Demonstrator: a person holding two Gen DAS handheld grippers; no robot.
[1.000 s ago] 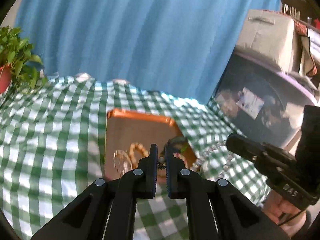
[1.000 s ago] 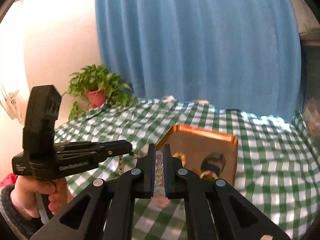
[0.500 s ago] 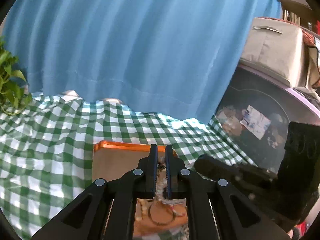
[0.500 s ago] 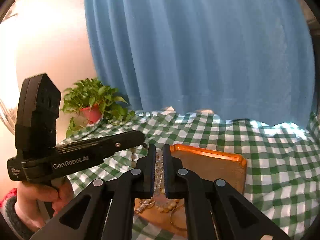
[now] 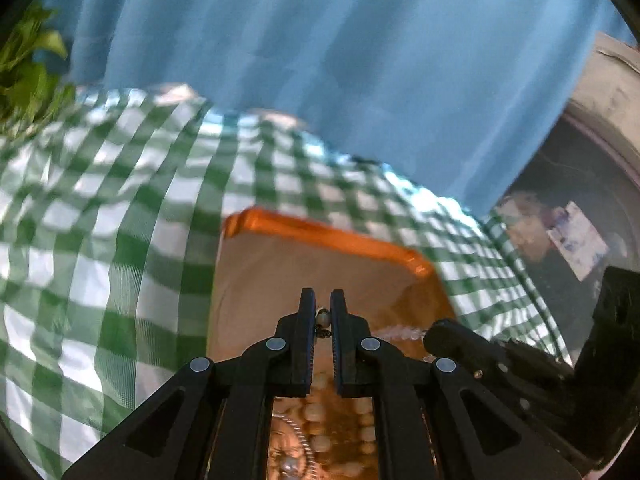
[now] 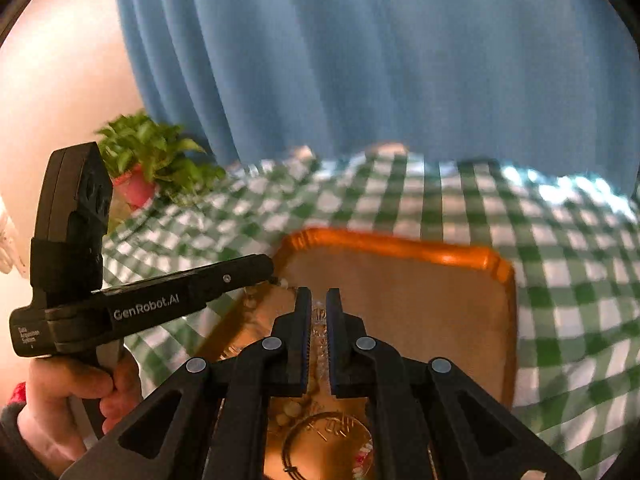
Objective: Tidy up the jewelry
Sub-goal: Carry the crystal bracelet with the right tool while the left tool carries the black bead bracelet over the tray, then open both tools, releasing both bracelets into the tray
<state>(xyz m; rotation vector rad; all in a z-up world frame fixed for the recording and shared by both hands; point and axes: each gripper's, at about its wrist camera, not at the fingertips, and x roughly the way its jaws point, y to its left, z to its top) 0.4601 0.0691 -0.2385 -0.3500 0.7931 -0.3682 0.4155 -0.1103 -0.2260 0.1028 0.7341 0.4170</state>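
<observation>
I'm holding one clear bead necklace (image 6: 320, 330) strung between both claws over the orange tray (image 6: 400, 246). Left gripper (image 5: 323, 322) is pinching its clasp end narrow, right gripper (image 6: 319, 320) is clamping the beads, probably so it's staying untangled while going down. Other bead bracelets (image 5: 320, 412) are lying at the tray's near end.

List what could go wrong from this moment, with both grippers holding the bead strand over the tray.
1. The left gripper pinches only the small clasp end of the clear bead strand; it could slip free.
2. The right gripper holds the same strand, so pulling apart may strain or snap it.
3. Lowered carelessly, it could tangle with the beaded bracelets already on the orange tray.
</observation>
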